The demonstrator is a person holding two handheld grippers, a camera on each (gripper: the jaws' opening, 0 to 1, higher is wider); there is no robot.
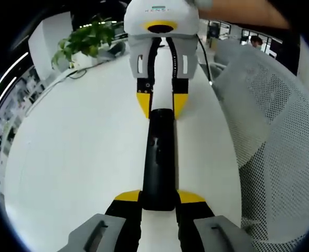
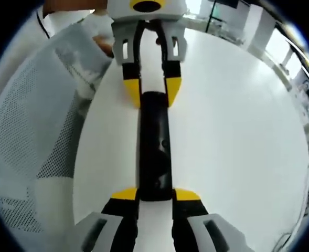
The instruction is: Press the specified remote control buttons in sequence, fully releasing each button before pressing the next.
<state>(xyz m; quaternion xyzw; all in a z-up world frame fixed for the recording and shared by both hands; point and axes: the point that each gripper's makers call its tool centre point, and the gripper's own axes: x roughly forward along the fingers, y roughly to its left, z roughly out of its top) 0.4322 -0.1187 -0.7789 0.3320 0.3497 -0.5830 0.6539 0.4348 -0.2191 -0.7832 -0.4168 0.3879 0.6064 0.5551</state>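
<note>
The long, slim black plastic remote control [image 1: 158, 163] lies lengthwise between the two grippers, above the white desk [image 1: 75, 157]. The left gripper [image 1: 158, 198], grey-bodied with yellow-tipped jaws, is clenched on the near end of the remote control in the left gripper view. The right gripper [image 2: 154, 195], of the same build, is clenched on the opposite end, as seen in the right gripper view. Each gripper appears in the other's view at the far end of the remote control, jaws flanking it.

Purpose of the hold: gripping both ends appears to steady the remote control and keep its button face [image 2: 159, 144] turned toward both cameras, so the target stays visible. With both grippers occupied, no jaw is free to press a button; one gripper would likely need to let go first.

Button detail is poor. Small marks show on the button face, but individual buttons cannot be identified. Whether the remote control rests on the desk or is lifted just clear of it cannot be determined.

A white mesh chair back [image 1: 269, 142] stands beside the desk, and a green potted plant [image 1: 86, 42] sits at the far edge.
</note>
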